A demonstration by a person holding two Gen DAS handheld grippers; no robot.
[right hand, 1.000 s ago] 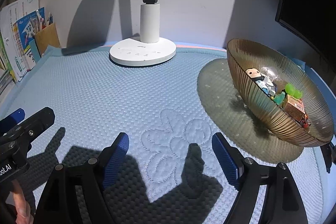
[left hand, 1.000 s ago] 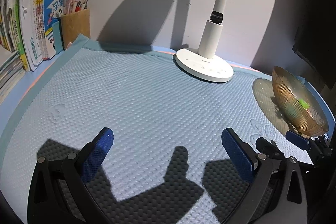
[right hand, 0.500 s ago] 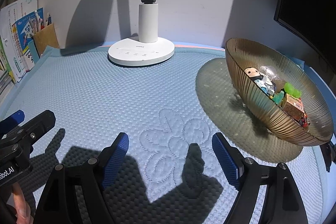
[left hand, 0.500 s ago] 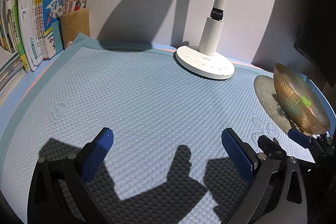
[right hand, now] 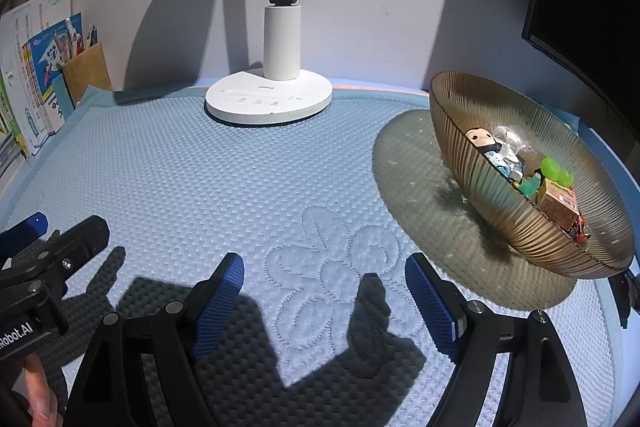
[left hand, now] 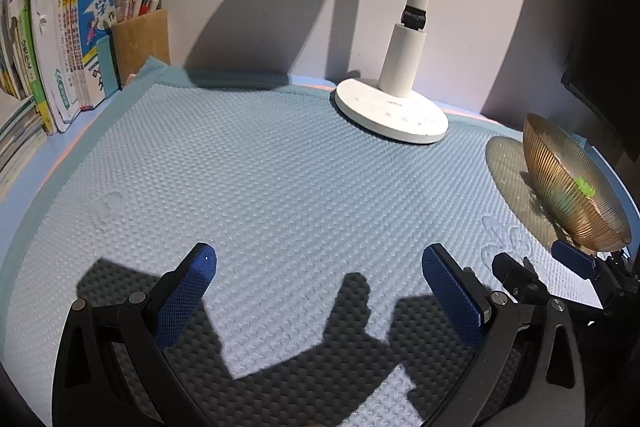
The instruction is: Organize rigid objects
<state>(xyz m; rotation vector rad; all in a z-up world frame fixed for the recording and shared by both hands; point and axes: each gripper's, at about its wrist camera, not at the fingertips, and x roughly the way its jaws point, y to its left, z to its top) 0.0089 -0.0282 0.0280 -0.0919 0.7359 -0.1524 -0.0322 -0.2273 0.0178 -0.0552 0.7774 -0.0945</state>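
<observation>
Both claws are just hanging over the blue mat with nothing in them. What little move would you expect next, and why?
Probably the right gripper reaches toward the ribbed amber bowl on its right. Its jaws stand open and empty, the mat before it is bare, and the only loose small things, a figurine and a green toy among them, lie in that bowl.

Both views sit low over a blue textured mat (left hand: 280, 167), each looking forward and slanting down along its own two blue-padded fingers toward the mat's back edge and the wall. The left wrist view looks from the mat's front edge, left of the middle. The right wrist view stands just beside it to the right, close to the ribbed bowl (right hand: 500, 195) near the right edge. Both share the white lamp base (left hand: 392, 115) at the back edge, the bowl, the books (right hand: 36, 83) at the back left corner, and each catches the other gripper at its side.
</observation>
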